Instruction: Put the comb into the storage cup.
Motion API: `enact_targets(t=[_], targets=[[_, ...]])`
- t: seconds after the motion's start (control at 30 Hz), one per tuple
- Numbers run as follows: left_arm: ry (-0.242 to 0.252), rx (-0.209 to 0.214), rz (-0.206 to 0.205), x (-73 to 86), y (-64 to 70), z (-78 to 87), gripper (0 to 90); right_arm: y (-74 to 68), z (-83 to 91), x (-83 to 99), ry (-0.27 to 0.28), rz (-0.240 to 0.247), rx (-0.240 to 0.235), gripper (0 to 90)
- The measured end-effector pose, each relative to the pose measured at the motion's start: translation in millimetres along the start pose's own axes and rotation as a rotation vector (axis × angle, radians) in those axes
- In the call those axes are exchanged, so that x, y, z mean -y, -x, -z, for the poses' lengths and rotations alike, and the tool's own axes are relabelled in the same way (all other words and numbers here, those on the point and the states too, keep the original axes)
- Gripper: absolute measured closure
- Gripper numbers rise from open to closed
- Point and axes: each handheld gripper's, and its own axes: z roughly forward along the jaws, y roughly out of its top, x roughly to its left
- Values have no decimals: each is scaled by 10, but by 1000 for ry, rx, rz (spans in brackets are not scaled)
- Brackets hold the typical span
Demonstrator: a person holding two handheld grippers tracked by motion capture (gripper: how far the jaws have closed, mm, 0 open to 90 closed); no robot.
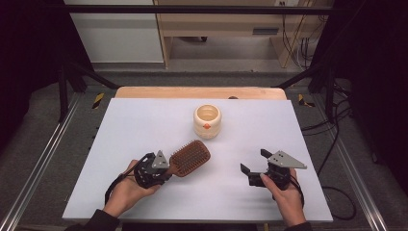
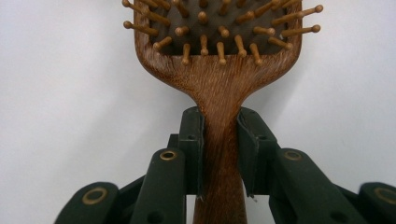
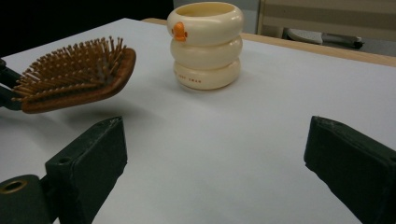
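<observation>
Left gripper (image 2: 219, 154): lower centre of its own view, jaws pinched on the neck of the hairbrush.
Right gripper (image 1: 256, 166): lower right of the high view, jaws spread wide, nothing between them.
Hairbrush (image 1: 190, 158): dark reddish wood, paddle-shaped, ball-tipped wooden pins facing up – held just above the table (image 1: 144, 125), centre-left in the high view.
Cup (image 1: 207, 121): cream, three stacked rings, small orange mark – upper centre, standing upright beyond the brush.
</observation>
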Motion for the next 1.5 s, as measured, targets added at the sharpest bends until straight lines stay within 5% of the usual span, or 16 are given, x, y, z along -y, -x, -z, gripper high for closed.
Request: enact_targets(t=[0.33, 0.97, 1.5], targets=[[144, -65, 19, 49, 43, -7, 723, -133, -109, -24, 16, -20, -51, 61], [249, -106, 27, 88, 131, 20, 723, -422, -279, -95, 66, -107, -158, 65], [357, -139, 48, 114, 121, 94, 723, -517, -317, -132, 78, -140, -188, 74]])
